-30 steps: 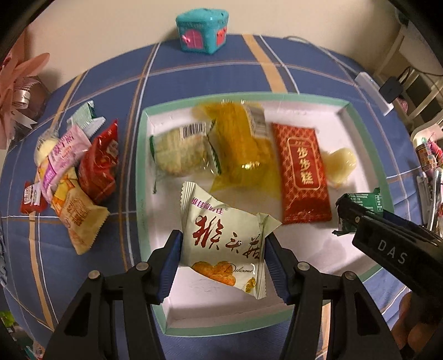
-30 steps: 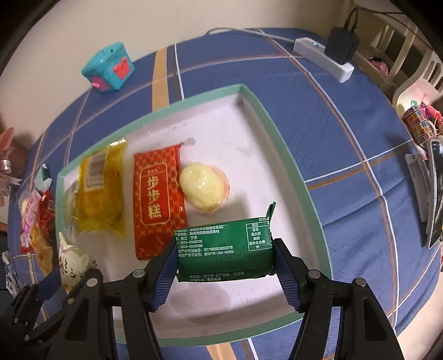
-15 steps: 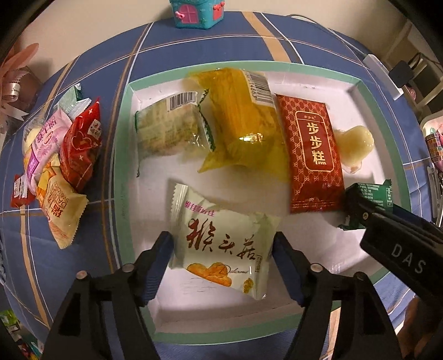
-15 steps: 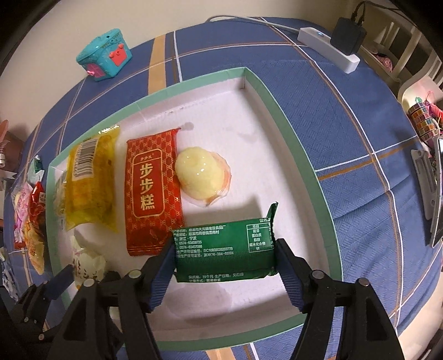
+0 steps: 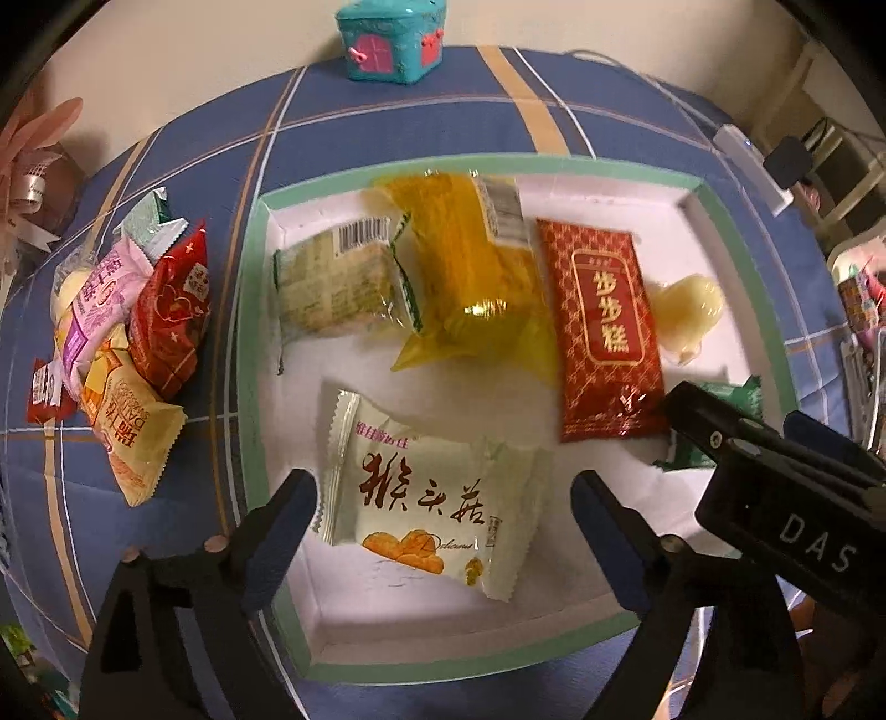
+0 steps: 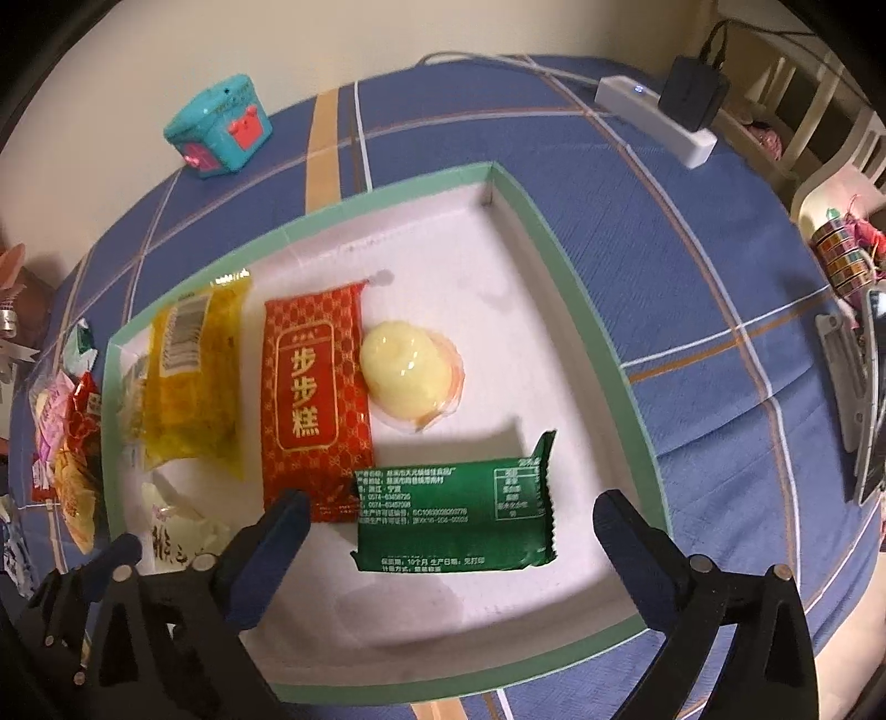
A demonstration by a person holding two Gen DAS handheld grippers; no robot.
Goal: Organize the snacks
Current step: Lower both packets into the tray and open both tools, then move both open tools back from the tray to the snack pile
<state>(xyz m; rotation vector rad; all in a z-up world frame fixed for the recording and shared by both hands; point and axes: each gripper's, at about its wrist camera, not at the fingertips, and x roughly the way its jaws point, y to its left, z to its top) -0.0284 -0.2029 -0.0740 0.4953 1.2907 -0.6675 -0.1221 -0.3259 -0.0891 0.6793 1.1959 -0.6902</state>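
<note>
A white tray with a green rim (image 5: 252, 354) (image 6: 598, 338) holds several snacks. A cream packet with red characters (image 5: 437, 498) lies flat in the tray between the fingers of my left gripper (image 5: 443, 498), whose jaws are opening and clear of it. In the right wrist view a green packet (image 6: 454, 512) lies flat between the fingers of my right gripper (image 6: 451, 520), also opening and not touching it. A red packet (image 5: 603, 327) (image 6: 313, 399), a yellow packet (image 5: 470, 282) (image 6: 191, 382), a pale green-edged packet (image 5: 338, 288) and a jelly cup (image 5: 686, 304) (image 6: 410, 365) lie further back.
A pile of loose snacks (image 5: 122, 343) lies on the blue checked tablecloth left of the tray. A teal toy box (image 5: 390, 39) (image 6: 219, 135) stands at the far edge. A white power strip (image 6: 653, 119) and clutter (image 6: 853, 387) sit to the right.
Both grippers have opened wide. The cream packet and the green packet, held a second ago, now lie released on the tray floor.
</note>
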